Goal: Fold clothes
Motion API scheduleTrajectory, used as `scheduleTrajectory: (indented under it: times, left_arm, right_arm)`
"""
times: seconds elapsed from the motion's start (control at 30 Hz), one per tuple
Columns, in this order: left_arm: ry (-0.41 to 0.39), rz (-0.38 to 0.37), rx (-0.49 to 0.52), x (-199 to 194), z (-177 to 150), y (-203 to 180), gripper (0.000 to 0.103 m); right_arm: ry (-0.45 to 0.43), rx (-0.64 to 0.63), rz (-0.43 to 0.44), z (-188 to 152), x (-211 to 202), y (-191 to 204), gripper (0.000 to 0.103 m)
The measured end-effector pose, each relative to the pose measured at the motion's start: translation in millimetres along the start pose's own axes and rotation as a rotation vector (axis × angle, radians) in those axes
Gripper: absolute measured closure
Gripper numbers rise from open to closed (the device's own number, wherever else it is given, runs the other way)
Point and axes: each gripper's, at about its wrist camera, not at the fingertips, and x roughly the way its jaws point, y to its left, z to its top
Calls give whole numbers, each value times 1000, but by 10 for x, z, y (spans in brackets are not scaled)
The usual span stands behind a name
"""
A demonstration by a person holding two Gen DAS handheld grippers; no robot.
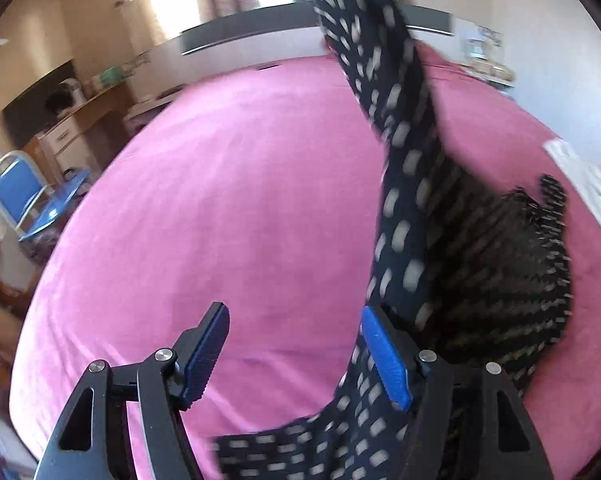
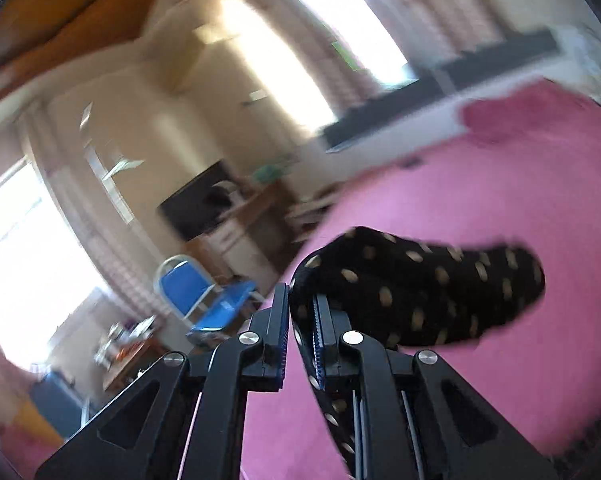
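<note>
Overhead, the dotted garment (image 1: 396, 184) hangs in a long twisted band above the pink bed (image 1: 228, 208), running from the top of the left wrist view down past the left gripper (image 1: 296, 356). That gripper's fingers (image 1: 386, 360) stand wide apart with nothing between them; the cloth passes just beside the outer face of one blue pad and bunches below the frame's lower edge. Part of the garment, showing a finer woven-looking pattern, lies spread on the bed to the right of the band.

From the right wrist view, the right gripper (image 2: 300, 320) has its fingers (image 2: 278, 332) drawn nearly together, clamped on a fold of the same black cloth (image 2: 420, 292) with pale dots. One end of the cloth bulges out past the fingertips over the bed, and a narrow strip trails back between the gripper's arms.

Beyond the bed stand a blue chair (image 2: 204, 292), a wooden desk (image 1: 96, 104) with small items on it too blurred to name, and bright curtained windows (image 2: 308, 56). Both views are smeared with motion blur.
</note>
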Motion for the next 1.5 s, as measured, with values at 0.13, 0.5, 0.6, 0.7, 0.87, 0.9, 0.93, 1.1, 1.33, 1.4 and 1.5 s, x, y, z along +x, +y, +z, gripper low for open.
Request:
scheduleTrajectory:
  times: [0.13, 0.5, 0.6, 0.7, 0.87, 0.9, 0.93, 1.1, 1.33, 1.4, 1.5]
  left_arm:
    - [47, 60, -30, 262, 70, 450, 33]
    - [135, 16, 10, 846, 38, 288, 33]
    - [147, -17, -1, 860, 70, 156, 33]
    - [143, -34, 23, 805, 159, -93, 33]
    - [121, -68, 116, 771, 415, -577, 33]
    - [120, -60, 137, 794, 460, -673, 33]
    - [120, -51, 159, 820, 505, -769, 33]
    - [193, -64, 148, 1033, 590, -865, 33]
    - [217, -43, 136, 1171, 508, -825, 33]
    - [207, -36, 139, 1186, 503, -827, 33]
    - [212, -45, 133, 1229, 493, -846, 33]
  right_arm:
    - [69, -51, 99, -144, 1087, 883, 91]
    - [367, 57, 156, -1088, 1919, 520, 25]
    - [345, 44, 53, -946, 1290, -121, 23]
    - [330, 50, -96, -922, 333, -881, 17]
    - [307, 116, -437, -1351, -1444, -2167, 17]
    - [303, 151, -497, -1428, -1726, -2396, 17]
    - [288, 209, -540, -1528, -2018, -2641, 17]
    - [199, 505, -622, -1952, -3054, -3645, 17]
    - [159, 537, -610, -2043, -2840, -4003, 17]
    - [148, 536, -629, -2041, -2748, -4068, 17]
    - [151, 495, -673, -2023, -2584, -4103, 19]
